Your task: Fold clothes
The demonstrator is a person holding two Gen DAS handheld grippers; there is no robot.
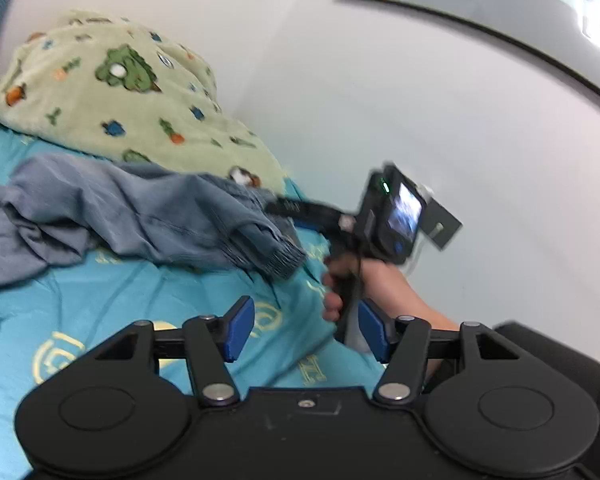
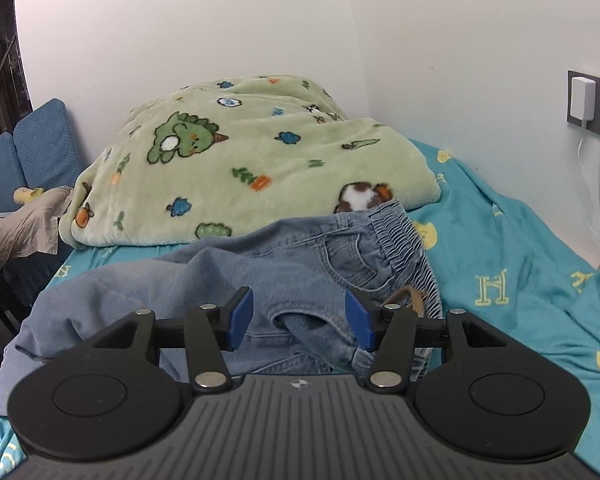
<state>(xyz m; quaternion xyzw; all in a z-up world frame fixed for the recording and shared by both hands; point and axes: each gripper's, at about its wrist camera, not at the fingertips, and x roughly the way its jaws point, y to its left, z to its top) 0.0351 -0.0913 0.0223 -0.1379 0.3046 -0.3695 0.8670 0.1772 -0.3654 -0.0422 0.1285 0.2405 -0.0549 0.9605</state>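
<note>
My left gripper (image 1: pixel 306 330) gapes over the sheet (image 1: pixel 100 300); only its view shows my right hand (image 1: pixel 374 286). My right gripper (image 2: pixel 300 322) gapes over crumpled jeans (image 2: pixel 284 264) beside the blanket (image 2: pixel 240 152).

Green dinosaur blanket (image 2: pixel 236 160) heaped on teal sheet (image 2: pixel 512 248); white charger (image 2: pixel 583 98) plugged in.
</note>
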